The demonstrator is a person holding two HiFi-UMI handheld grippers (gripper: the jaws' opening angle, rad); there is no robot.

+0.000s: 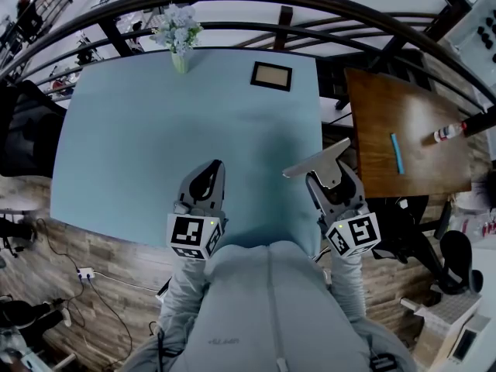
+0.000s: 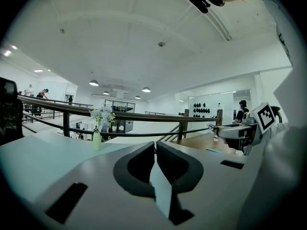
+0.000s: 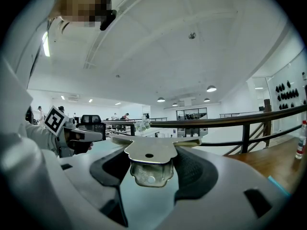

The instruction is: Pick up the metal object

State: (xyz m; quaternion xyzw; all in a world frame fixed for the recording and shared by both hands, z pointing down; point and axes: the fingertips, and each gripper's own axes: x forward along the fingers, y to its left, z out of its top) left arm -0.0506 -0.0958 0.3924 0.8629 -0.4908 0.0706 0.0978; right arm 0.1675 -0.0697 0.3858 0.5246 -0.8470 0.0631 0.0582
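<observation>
One flat silver metal bracket [image 1: 314, 163] is clamped in the right gripper [image 1: 329, 175] over the pale blue tabletop's [image 1: 155, 130] near right corner; the left gripper [image 2: 156, 150] is closed, empty.

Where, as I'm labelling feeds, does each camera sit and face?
Head view: on the person's head, looking steeply down at the table; torso, left hand-held gripper and right hand-held gripper show.
Left gripper view: on the left hand-held gripper, facing along its shut jaws toward the flower vase.
Right gripper view: on the right hand-held gripper, facing past the clamped metal object; a sleeve shows.
Shared: all three show the flower vase.
</observation>
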